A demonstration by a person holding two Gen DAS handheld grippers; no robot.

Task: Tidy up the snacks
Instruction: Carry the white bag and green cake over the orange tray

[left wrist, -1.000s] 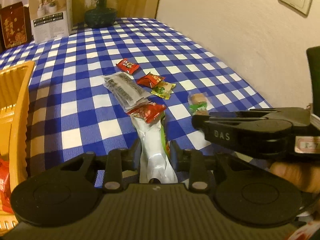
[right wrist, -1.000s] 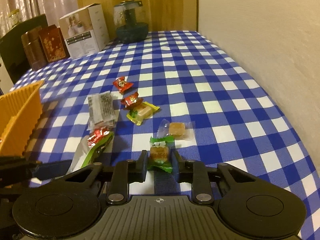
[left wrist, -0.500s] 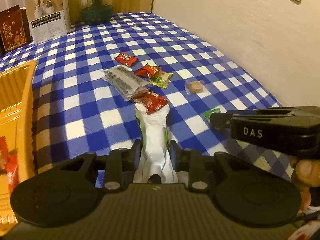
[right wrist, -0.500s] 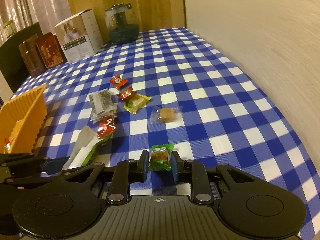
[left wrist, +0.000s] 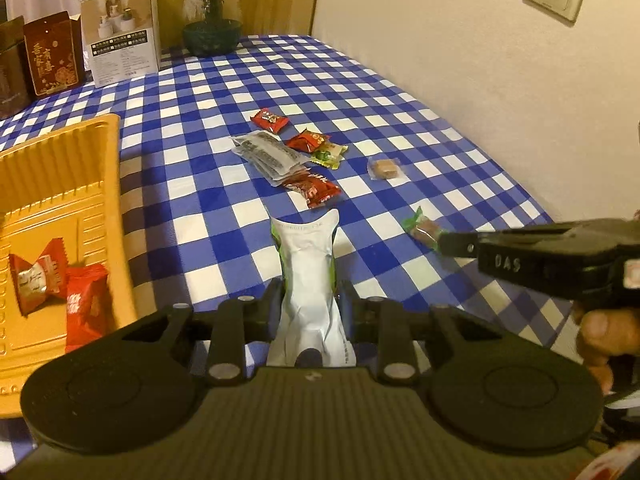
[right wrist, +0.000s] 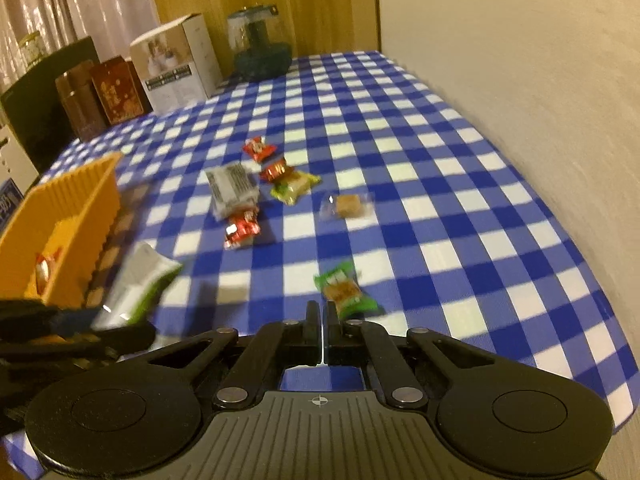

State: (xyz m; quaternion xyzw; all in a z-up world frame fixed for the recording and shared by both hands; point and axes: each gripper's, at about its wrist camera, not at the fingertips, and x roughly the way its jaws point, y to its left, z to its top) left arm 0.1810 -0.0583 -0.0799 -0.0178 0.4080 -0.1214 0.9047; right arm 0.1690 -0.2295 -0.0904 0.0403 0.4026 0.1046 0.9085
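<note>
Left wrist view: left gripper (left wrist: pixel 308 300) is clamped on a white-and-green snack pouch (left wrist: pixel 310 280), which stands up between the jaws, its flared top edge above the blue-and-white checked tablecloth (left wrist: pixel 200 208). Orange tray (left wrist: pixel 60 200) lies to the left, two red-wrapped candies (left wrist: pixel 60 284) inside. Loose snacks lie farther out on the cloth: a stack of grey packets (left wrist: pixel 268 154), red wrappers, a yellow-green sweet and a clear-wrapped brown cube (left wrist: pixel 386 168). Right gripper (left wrist: pixel 444 242) enters from the right edge, with a green-wrapped candy (left wrist: pixel 422 230) at its tip; a hand (left wrist: pixel 600 332) shows below it. Right wrist view: right gripper (right wrist: pixel 322 316) has its jaws closed together with nothing between them; the green-wrapped candy (right wrist: pixel 344 290) sits just right of the tips, over the cloth, and whether it touches the right finger is unclear. The pouch (right wrist: pixel 132 288), blurred, appears at left beside the tray (right wrist: pixel 68 208). Boxes (right wrist: pixel 176 60) and a dark glass jar (right wrist: pixel 260 48) stand at the table's far end.
</note>
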